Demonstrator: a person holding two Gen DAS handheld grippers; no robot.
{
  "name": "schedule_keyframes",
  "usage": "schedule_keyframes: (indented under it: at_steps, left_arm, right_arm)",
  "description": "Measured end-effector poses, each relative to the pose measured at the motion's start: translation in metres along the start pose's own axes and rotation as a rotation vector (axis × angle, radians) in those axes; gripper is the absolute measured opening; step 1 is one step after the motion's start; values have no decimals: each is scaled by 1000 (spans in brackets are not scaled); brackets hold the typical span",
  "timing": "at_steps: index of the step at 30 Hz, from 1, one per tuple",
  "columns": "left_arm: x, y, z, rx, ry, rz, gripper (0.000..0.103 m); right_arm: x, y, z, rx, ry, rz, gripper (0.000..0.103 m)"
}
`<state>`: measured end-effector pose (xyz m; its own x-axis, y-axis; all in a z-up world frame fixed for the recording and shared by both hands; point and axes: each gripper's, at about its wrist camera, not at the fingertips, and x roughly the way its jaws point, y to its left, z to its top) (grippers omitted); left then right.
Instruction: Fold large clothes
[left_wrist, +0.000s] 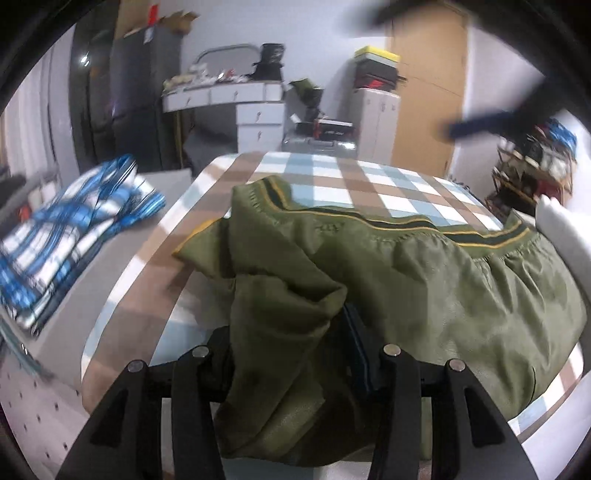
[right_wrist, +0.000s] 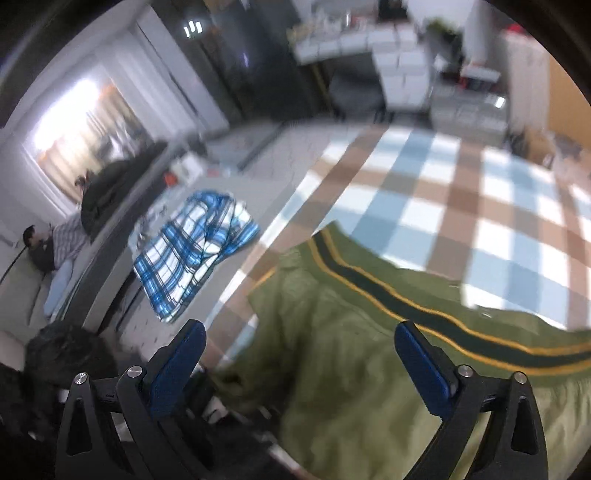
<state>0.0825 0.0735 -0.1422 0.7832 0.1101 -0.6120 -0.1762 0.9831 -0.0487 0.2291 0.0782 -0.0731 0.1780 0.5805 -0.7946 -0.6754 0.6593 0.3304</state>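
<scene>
Left gripper: fingers closed on a bunched fold of the green jacket, cloth draped between and over them | right gripper: fingers held wide apart above the jacket, nothing gripped | beyond the fingers: jacket spread on the checked tabletop | farther left: blue plaid garment laid on a grey surface.

- The left wrist camera sits low and close over the olive jacket, facing across the checked counter toward the white desk.
- The right wrist camera looks steeply down from higher up, sharing the jacket, counter and blue plaid shirt.
</scene>
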Motion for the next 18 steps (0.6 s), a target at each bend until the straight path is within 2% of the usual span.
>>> schedule_keyframes:
  at_steps: [2,3,5,6,8,11,15,16,17,18]
  left_arm:
    - [3,-7,3,57,-15,12,42]
    - [4,-9,3,80,-13,16,42]
    - [6,-21,5,141,-30,31,42]
    - [5,-26,4,167,-36,37,42]
    - [7,-35,1,227,-54,57,42]
    - [10,-43,-1,278,-64,72,41]
    - [11,-39,0,298,-70,55,41]
    - [10,-38,0,303,-71,52,41]
    - [10,-37,0,311,-73,51,41]
    - [9,-36,0,318,-73,49,41]
  right_arm:
    - [38,16,29,-37,156,-32,102]
    - [54,23,39,-64,215,-55,102]
    - [93,45,53,-139,385,-81,102]
    - [107,53,56,-173,437,-101,102]
    - [143,67,58,-242,550,-215,102]
    - [197,74,44,-298,749,-334,102]
    - [237,91,23,-402,858,-414,99]
    - [247,94,13,-447,892,-460,98]
    - [255,96,5,-487,918,-505,93]
    - [259,96,1,-511,927,-535,84]
